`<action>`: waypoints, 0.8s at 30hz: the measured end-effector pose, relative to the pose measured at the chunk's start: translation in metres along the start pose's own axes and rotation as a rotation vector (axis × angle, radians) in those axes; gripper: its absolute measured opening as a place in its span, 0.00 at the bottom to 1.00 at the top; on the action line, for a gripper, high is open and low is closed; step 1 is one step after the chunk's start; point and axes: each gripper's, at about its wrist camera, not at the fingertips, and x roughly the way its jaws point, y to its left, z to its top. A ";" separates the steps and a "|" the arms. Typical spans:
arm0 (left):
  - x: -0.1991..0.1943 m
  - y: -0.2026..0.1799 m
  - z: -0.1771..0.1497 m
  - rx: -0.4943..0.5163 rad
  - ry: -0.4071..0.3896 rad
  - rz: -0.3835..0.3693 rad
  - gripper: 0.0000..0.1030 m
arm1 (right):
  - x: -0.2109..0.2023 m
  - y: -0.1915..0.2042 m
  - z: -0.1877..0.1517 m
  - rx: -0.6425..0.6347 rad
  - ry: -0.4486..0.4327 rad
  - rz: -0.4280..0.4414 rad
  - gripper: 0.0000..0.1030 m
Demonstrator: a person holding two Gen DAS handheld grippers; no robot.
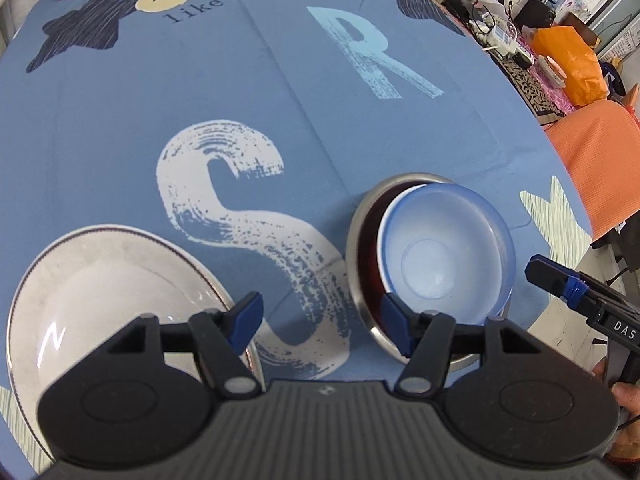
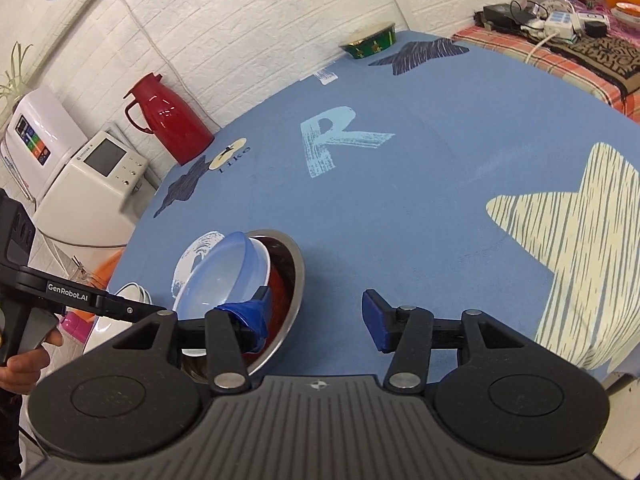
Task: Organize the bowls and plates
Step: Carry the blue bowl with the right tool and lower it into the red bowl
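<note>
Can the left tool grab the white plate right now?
Probably yes. The left tool is open with nothing in it, and the plate lies bare on the cloth just beside its left finger.

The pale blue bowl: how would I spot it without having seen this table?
Find the big white S on the blue tablecloth. Right of it sits a steel bowl; the blue bowl lies tilted inside. The white plate nearby is flat.
</note>
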 end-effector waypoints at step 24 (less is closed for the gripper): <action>0.024 -0.006 0.004 0.092 -0.053 0.057 0.64 | 0.050 0.014 0.012 -0.129 0.146 -0.121 0.42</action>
